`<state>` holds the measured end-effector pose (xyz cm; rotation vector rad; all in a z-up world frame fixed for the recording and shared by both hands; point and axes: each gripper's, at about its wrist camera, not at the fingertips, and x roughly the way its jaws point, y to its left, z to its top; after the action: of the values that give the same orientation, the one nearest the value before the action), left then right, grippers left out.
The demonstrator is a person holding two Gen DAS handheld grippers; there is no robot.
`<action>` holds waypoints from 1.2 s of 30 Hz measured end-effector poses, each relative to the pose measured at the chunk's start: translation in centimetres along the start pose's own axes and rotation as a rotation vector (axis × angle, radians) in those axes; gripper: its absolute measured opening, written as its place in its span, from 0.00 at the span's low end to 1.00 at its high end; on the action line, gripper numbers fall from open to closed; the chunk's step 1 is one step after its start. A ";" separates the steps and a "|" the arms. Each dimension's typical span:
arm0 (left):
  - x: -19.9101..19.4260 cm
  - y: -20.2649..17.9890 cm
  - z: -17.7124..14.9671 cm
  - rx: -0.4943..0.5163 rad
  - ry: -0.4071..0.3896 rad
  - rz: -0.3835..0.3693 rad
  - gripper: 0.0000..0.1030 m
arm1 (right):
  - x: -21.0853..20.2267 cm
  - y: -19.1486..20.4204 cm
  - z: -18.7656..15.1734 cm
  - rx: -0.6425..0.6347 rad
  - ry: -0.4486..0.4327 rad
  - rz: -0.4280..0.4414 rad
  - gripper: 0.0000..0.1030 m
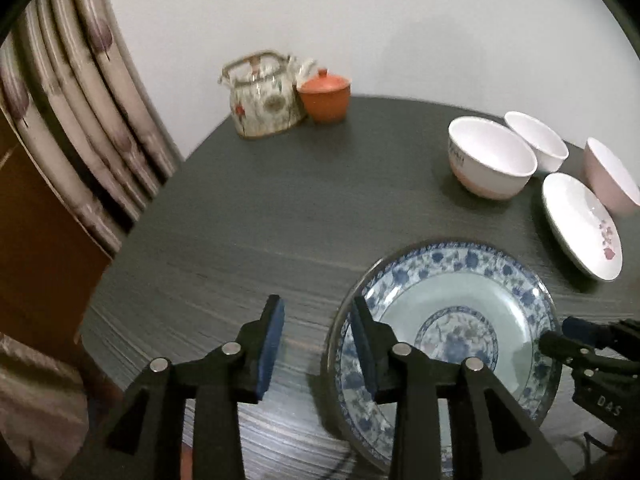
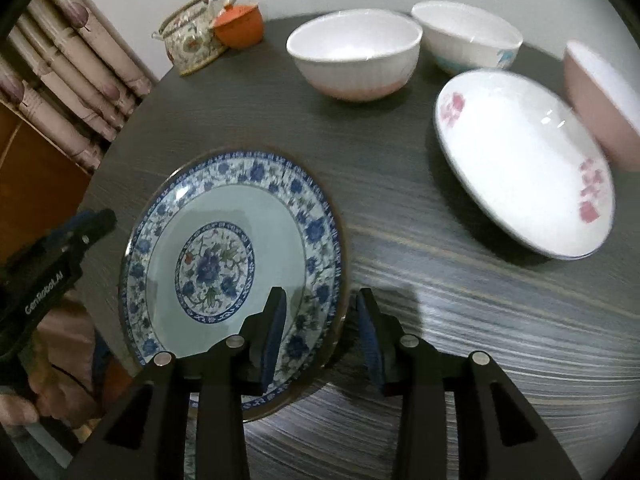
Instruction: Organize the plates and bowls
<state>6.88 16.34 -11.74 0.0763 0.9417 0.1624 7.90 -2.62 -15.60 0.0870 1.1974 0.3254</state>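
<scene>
The blue plate [image 2: 236, 264] lies flat on the grey table [image 2: 460, 320], near its front edge. My right gripper [image 2: 322, 336] hangs over the plate's right rim, jaws parted, one finger above the rim and the other outside it over bare table; the pads do not press on anything. My left gripper [image 1: 318, 344] is at the plate's left side, jaws also parted, its right finger above the rim and its left finger over the table, nothing gripped. Beyond the plate to the right lies a white plate [image 2: 524, 164] with pink flowers, and just beside it a pink bowl [image 2: 600, 100]. Behind them stand two white bowls [image 2: 356, 52], close together. At the far left of the table a teapot [image 1: 264, 96] touches an orange pot [image 1: 325, 96].
</scene>
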 end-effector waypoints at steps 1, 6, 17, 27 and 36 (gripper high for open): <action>-0.2 -0.2 0.1 -0.003 -0.009 -0.010 0.35 | -0.4 0.1 -0.1 -0.011 -0.021 -0.020 0.34; -0.6 -0.7 -0.3 0.029 -0.024 -0.020 0.35 | -2.5 -0.5 -0.6 -0.018 -0.095 -0.077 0.35; -1.1 -3.2 -1.4 0.060 -0.018 -0.042 0.46 | -7.2 -3.9 -2.4 0.016 -0.242 -0.160 0.44; -3.5 -8.6 -1.0 0.099 -0.008 -0.163 0.53 | -9.5 -8.7 -4.2 0.089 -0.303 -0.208 0.47; -4.7 -13.9 1.5 0.132 -0.068 -0.271 0.58 | -11.2 -12.0 -5.1 0.079 -0.356 -0.236 0.58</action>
<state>6.85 1.81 -9.00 0.0744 0.8850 -0.1520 1.95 -17.90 -10.24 0.0676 0.8562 0.0504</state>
